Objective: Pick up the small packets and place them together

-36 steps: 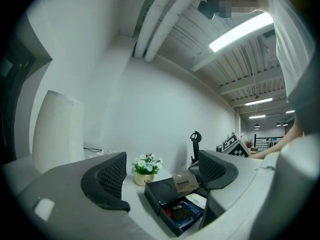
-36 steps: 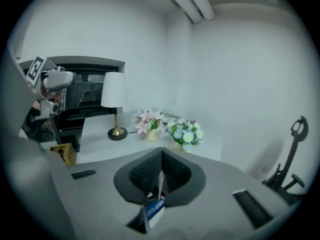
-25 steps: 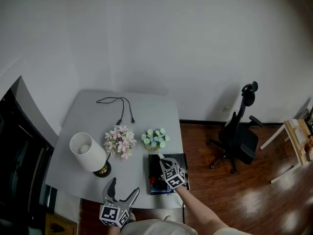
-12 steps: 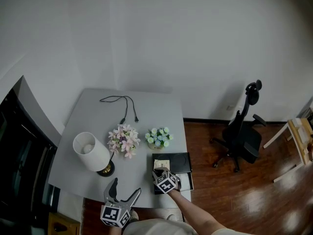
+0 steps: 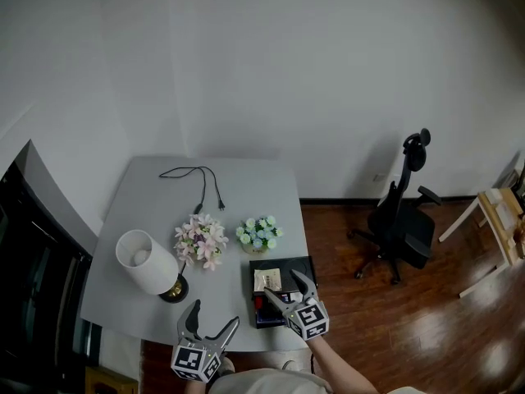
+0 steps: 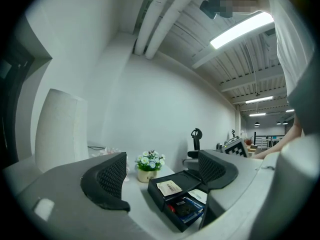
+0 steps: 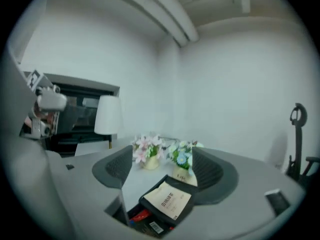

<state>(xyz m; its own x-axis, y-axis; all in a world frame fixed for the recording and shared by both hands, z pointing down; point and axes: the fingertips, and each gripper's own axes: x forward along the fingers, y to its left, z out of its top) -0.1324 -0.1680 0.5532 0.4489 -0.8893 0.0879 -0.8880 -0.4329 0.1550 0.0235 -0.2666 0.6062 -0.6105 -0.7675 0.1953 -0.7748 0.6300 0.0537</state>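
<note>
The right gripper (image 5: 283, 284) hangs just above the black box (image 5: 302, 263) at the bench's (image 5: 139, 212) near right corner. Its jaws are opening and pinch nothing. The beige packet (image 7: 167, 200) lies flat on the box's upper tray, below and between them. The red and blue items (image 7: 142, 218) beneath may be more packets. The left gripper (image 5: 213, 314) has its jaws spread and empty, apart from the box.

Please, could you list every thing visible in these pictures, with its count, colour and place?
table: one, grey, centre
lamp: one, white shade, table's left
pink flowers: one bunch, beside lamp
blue-white flowers: one pot, behind box
cable: one, black, table's far end
box: one, black, table's near right
packet: one, beige, in box
office chair: one, black, right of table
left tongs: open, empty, near edge
right tongs: jaws opening, gripping nothing, over box
</note>
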